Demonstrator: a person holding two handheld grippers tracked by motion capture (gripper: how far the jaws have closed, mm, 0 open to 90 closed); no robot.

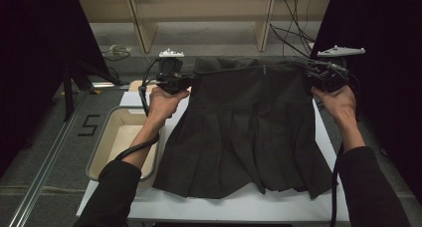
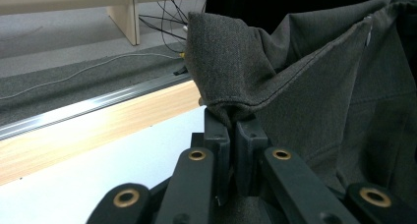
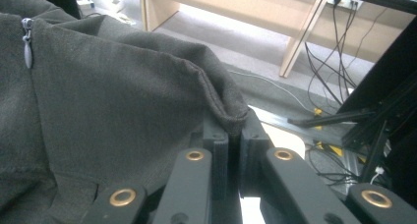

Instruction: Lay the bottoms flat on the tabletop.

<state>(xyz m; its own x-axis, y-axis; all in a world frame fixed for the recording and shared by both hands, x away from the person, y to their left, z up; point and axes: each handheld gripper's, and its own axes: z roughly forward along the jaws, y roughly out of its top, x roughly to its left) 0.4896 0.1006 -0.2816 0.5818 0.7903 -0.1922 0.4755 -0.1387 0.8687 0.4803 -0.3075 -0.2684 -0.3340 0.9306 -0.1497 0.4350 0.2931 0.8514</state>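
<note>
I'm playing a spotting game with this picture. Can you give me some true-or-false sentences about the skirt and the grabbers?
1. Both grabbers pinch the skirt at its waistband. True: left gripper and right gripper are clamped on its corners.
2. The skirt is bright red. False: it is dark grey.
3. A zipper pull shows at the waistband. True.
4. The tub sits to the right of the skirt. False: it sits to its left.

A lab: loose cables (image 1: 293, 33), aluminium rail (image 1: 47, 162)
</note>
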